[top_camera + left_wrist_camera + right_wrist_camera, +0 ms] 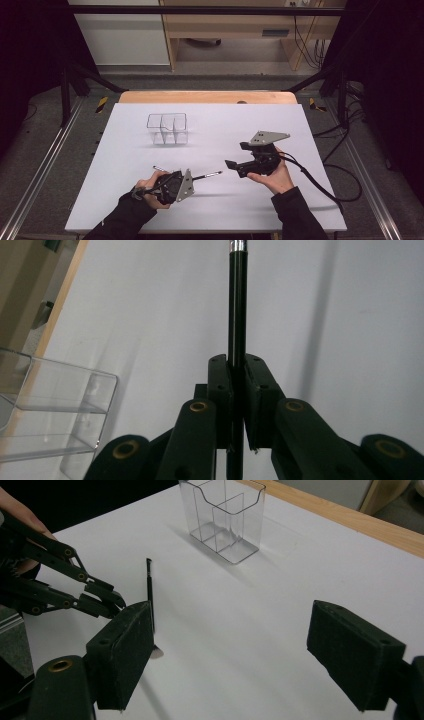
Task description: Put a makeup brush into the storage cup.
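A thin black pen (210,175) with a silver end sits clamped in my left gripper (195,178), low on the white sheet, its tip pointing right. In the left gripper view the jaws (237,365) are shut on the pen's shaft (237,300), which runs straight out ahead of them. My right gripper (237,155) hovers just right of the pen tip with its jaws wide open and nothing between them. The right gripper view (240,655) shows both pads apart, with the left gripper (117,602) and the pen (149,585) beyond them.
A clear plastic divided holder (167,128) stands upright at the back left of the white sheet (125,200); it is also in the left gripper view (55,410) and the right gripper view (225,520). The wooden table edge (207,96) lies behind it.
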`<control>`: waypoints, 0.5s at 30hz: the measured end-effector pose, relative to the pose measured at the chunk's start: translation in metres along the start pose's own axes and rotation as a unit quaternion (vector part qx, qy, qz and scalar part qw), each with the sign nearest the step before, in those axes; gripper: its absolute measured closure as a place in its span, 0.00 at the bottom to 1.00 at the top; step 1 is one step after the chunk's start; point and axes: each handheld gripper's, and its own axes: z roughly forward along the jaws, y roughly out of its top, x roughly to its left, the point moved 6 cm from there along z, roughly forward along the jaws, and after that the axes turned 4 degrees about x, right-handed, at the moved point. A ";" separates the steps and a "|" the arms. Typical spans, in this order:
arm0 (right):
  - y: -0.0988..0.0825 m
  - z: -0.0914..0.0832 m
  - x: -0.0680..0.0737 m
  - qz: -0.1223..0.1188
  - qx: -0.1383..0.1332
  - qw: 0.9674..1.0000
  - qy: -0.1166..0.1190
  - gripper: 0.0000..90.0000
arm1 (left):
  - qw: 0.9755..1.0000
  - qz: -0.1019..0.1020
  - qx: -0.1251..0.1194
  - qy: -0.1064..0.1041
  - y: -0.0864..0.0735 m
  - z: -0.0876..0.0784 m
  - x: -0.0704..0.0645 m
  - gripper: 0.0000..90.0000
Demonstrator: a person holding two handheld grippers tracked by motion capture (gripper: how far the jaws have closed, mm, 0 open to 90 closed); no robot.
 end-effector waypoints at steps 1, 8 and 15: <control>-0.002 -0.001 0.000 0.004 -0.003 1.000 -0.001 0.20 | 1.000 -0.006 -0.001 0.000 0.000 0.000 0.000 0.92; -0.011 -0.004 -0.001 0.022 -0.024 0.999 -0.002 0.16 | 0.999 -0.049 -0.013 -0.001 -0.002 0.000 0.001 0.92; -0.022 -0.001 0.003 0.032 -0.029 0.999 0.001 0.14 | 0.995 -0.097 -0.034 -0.005 -0.002 -0.001 0.003 0.92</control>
